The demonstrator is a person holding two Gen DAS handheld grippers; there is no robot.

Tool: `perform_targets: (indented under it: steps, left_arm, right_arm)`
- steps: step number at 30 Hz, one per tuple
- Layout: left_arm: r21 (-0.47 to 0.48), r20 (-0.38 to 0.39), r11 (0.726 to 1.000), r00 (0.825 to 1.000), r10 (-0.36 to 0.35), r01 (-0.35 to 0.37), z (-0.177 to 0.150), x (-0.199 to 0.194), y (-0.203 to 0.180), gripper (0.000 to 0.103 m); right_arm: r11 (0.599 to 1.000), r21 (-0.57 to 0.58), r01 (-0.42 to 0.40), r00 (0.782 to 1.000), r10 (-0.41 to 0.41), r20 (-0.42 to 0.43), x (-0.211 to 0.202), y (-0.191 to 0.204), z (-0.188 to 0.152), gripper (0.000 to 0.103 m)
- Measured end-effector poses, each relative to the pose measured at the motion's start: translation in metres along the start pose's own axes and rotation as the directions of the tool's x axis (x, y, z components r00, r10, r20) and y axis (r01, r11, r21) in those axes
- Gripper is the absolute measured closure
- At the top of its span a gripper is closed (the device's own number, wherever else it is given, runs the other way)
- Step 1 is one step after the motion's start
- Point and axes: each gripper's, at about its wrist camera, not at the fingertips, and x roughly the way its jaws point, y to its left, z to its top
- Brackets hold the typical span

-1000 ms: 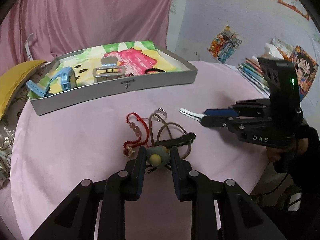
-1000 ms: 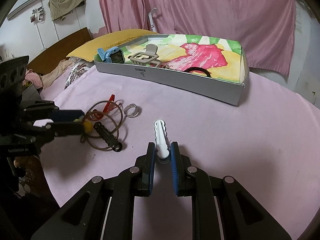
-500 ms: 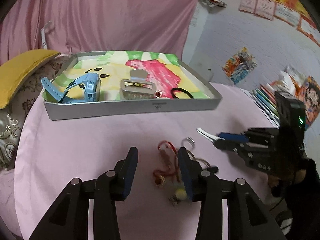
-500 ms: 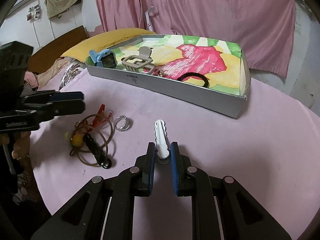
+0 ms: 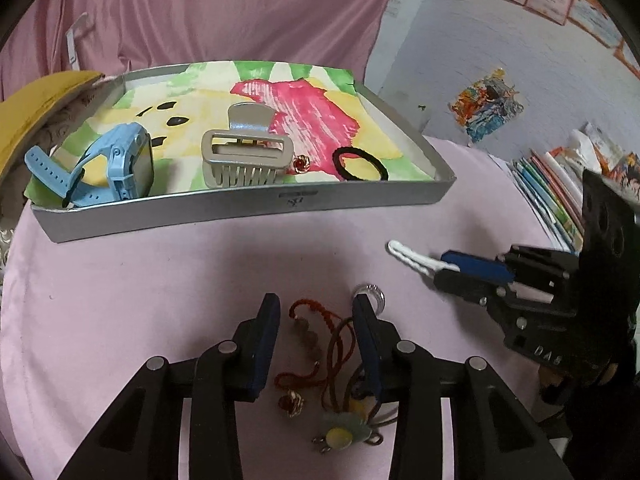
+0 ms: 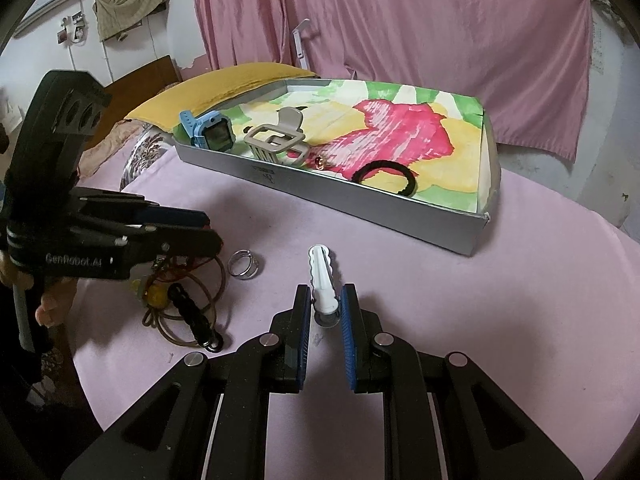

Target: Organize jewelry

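Pink cloth (image 5: 140,280) covers the table. At lower centre of the left view, the left gripper (image 5: 316,344) hangs with jaws apart over tangled cords and a red bracelet (image 5: 308,332); closing here may snag several at once. Mid-right, the right gripper (image 6: 325,320) is clamped on a white clip (image 6: 322,276), which could slip. Farther back sits the grey tray (image 5: 240,208).

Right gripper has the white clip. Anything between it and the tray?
Nothing visible on the cloth between them. The right gripper is shut on the white clip, and only bare pink cloth lies ahead up to the tray. The tray's near wall must be cleared. The silver ring sits off to the left of that line.
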Motion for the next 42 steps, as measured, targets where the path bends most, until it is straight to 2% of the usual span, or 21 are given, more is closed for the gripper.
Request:
perform_targets:
  steps: [4, 10, 14, 17, 23, 27, 31, 36, 40, 42]
  left_arm:
    - [-0.025, -0.035, 0.999, 0.999, 0.022, -0.023, 0.004, 0.006, 0.002, 0.087]
    - [-0.069, -0.040, 0.998, 0.999, -0.018, 0.015, 0.004, 0.008, 0.008, 0.095]
    - [-0.108, 0.011, 0.992, 0.997, -0.070, 0.071, 0.007, -0.004, 0.015, 0.096]
    - [-0.104, 0.053, 0.991, 0.995, -0.083, 0.088, 0.012, -0.016, 0.015, 0.096]
    - [-0.064, 0.178, 0.991, 0.979, -0.101, 0.114, 0.020, -0.041, 0.007, 0.096]
    - [-0.028, 0.284, 0.995, 0.955, -0.087, 0.100, 0.026, -0.054, 0.002, 0.097]
    - [0.009, 0.414, 0.999, 0.909, -0.049, 0.049, 0.034, -0.064, -0.006, 0.097]
    - [0.027, 0.528, 0.999, 0.849, 0.000, -0.016, 0.045, -0.068, -0.011, 0.097]
    - [0.023, 0.593, 0.997, 0.804, 0.043, -0.070, 0.053, -0.066, -0.013, 0.096]
    - [0.018, 0.606, 0.996, 0.793, 0.059, -0.088, 0.058, -0.062, -0.012, 0.096]
  right_arm:
    - [1.000, 0.001, -0.003, 1.000, 0.003, 0.008, -0.001, 0.000, 0.001, 0.090]
    - [1.000, 0.009, -0.016, 0.999, 0.016, 0.031, -0.003, 0.001, 0.004, 0.090]
    - [1.000, 0.019, -0.024, 0.997, 0.023, 0.071, -0.010, 0.002, 0.006, 0.090]
    - [0.999, 0.028, -0.027, 0.994, 0.024, 0.110, -0.015, 0.004, 0.009, 0.090]
    - [0.998, 0.058, -0.012, 0.969, -0.002, 0.249, -0.030, 0.007, 0.020, 0.090]
    - [0.996, 0.089, 0.005, 0.933, -0.036, 0.359, -0.041, 0.007, 0.031, 0.090]
    - [0.995, 0.095, 0.041, 0.885, -0.080, 0.458, -0.052, 0.012, 0.040, 0.090]
    - [0.990, 0.098, 0.099, 0.829, -0.136, 0.543, -0.057, 0.016, 0.051, 0.090]
    - [0.985, 0.107, 0.134, 0.804, -0.172, 0.569, -0.056, 0.014, 0.060, 0.090]
    - [0.983, 0.113, 0.148, 0.797, -0.186, 0.575, -0.053, 0.012, 0.064, 0.090]
